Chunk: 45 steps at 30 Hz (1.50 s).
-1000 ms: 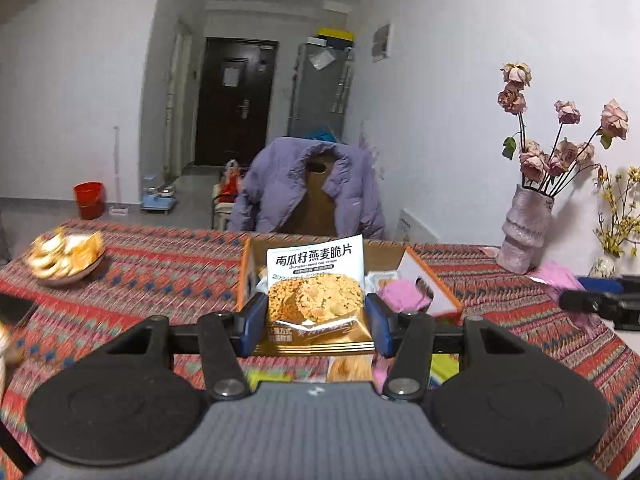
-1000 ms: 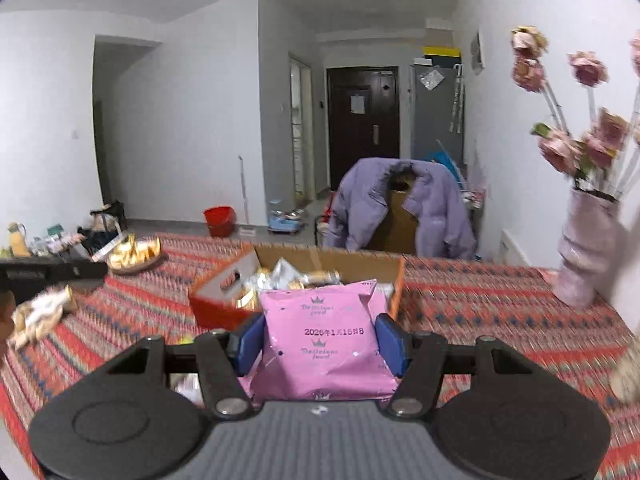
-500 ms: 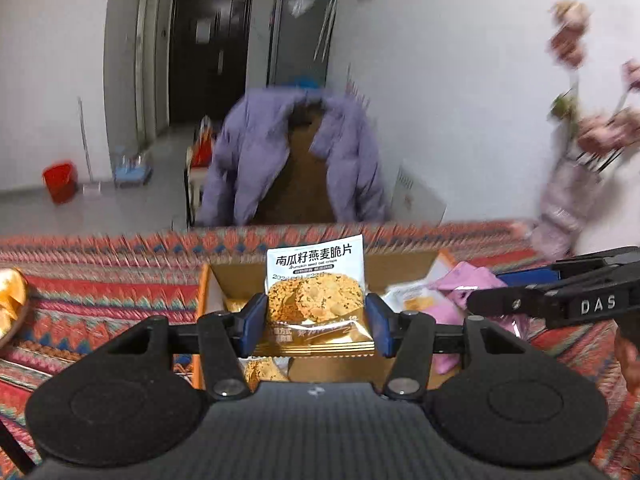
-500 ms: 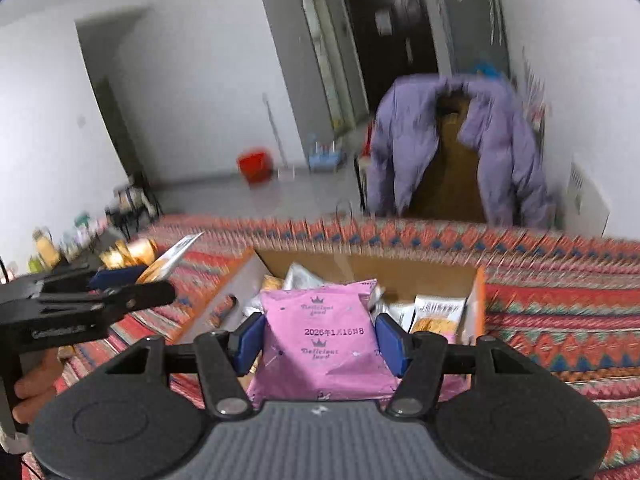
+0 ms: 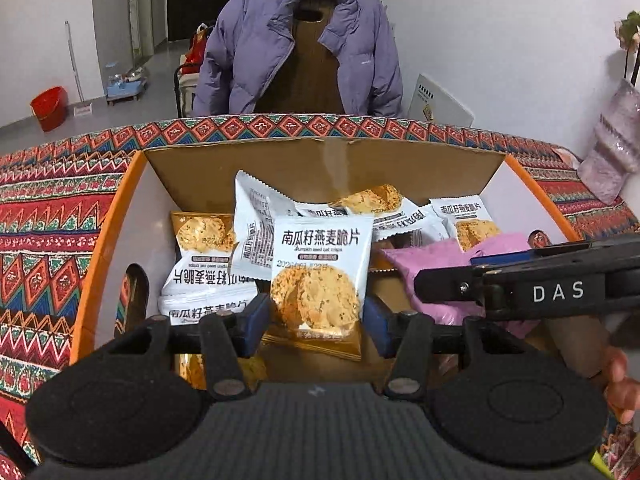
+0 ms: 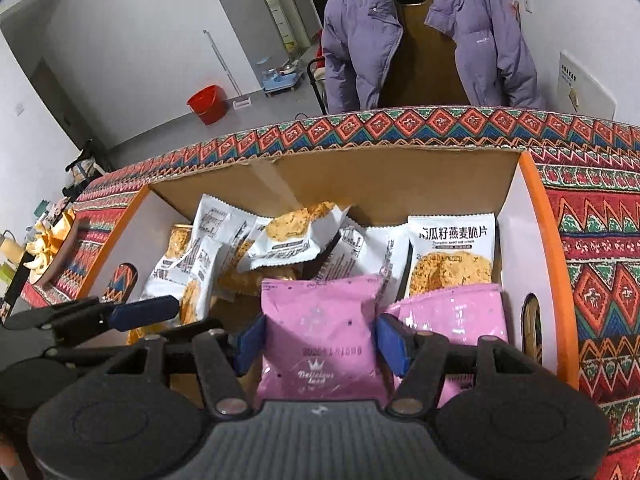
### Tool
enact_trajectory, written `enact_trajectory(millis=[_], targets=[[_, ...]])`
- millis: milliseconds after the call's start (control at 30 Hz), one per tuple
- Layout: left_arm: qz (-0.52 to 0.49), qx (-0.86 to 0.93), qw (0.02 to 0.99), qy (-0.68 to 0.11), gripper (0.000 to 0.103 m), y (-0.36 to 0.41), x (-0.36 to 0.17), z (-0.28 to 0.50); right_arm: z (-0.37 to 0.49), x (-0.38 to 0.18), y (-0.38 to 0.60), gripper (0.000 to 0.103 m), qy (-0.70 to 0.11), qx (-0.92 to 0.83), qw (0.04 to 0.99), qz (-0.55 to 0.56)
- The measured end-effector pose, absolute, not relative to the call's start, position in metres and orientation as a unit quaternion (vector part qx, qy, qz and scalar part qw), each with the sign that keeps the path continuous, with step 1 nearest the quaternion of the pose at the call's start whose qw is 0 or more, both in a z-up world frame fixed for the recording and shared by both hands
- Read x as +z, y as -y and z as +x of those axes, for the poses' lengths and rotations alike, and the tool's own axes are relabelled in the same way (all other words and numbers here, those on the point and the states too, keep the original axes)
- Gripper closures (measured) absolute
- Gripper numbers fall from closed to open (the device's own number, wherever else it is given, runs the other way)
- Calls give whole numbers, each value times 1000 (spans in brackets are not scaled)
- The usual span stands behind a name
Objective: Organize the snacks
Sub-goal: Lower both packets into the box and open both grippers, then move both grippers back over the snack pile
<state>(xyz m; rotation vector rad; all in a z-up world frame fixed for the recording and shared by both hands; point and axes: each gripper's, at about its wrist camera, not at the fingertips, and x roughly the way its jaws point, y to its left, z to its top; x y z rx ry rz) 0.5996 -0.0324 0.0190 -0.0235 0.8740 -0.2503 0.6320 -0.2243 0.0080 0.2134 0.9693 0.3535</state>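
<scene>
An open cardboard box (image 5: 320,164) with an orange rim sits on the patterned tablecloth and holds several white oat-crisp packets and a pink packet (image 5: 440,256). My left gripper (image 5: 316,320) hangs over the box's near left part. Its jaws are opening, and its pads still touch the sides of a white oat-crisp packet (image 5: 320,264). My right gripper (image 6: 320,340) is over the near right part of the box (image 6: 380,184), shut on a pink snack packet (image 6: 320,332). Beside that lies another pink packet (image 6: 452,312). Each gripper shows in the other's view, side by side.
A purple jacket (image 5: 260,40) hangs on a chair behind the table's far edge. A pink vase (image 5: 612,148) stands on the tablecloth (image 5: 48,220) at the right. A bowl of snacks (image 6: 48,240) sits at the far left. On the floor beyond is a red bucket (image 5: 50,106).
Both grippers moved forward and down and tilted downward, from before the box to over its inside. Each still carries its packet. The right gripper came in beside the left.
</scene>
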Motion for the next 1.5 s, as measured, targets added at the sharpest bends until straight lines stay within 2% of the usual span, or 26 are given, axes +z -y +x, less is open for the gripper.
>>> enact_trajectory(millis=[33,67,100,167,467,667,900,1167,1233,1500], targets=[[-11,-123,899,-421,42,35,22,601,631,10,226,41,-461,168,865,101],[-10,-125,899,-419,34,35,24,600,632,12,227,41,-459,168,866,103],[-9,-126,900,-416,32,34,26,599,630,15,229,38,-457,170,867,104],[-5,-129,903,-410,32,33,34,592,628,25,229,34,-449,167,872,96],[3,-131,920,-368,32,21,106,542,581,95,246,33,-409,161,896,60],[11,-133,939,-316,24,12,168,483,526,157,263,27,-366,157,916,40],[21,-132,952,-275,23,12,207,418,464,202,273,25,-335,163,928,17],[16,-121,963,-241,21,4,224,353,400,217,276,23,-298,169,940,11],[15,-117,965,-233,21,-1,220,333,377,216,278,18,-277,186,943,12],[18,-83,975,-207,19,-22,185,251,286,188,271,17,-227,167,958,-51]])
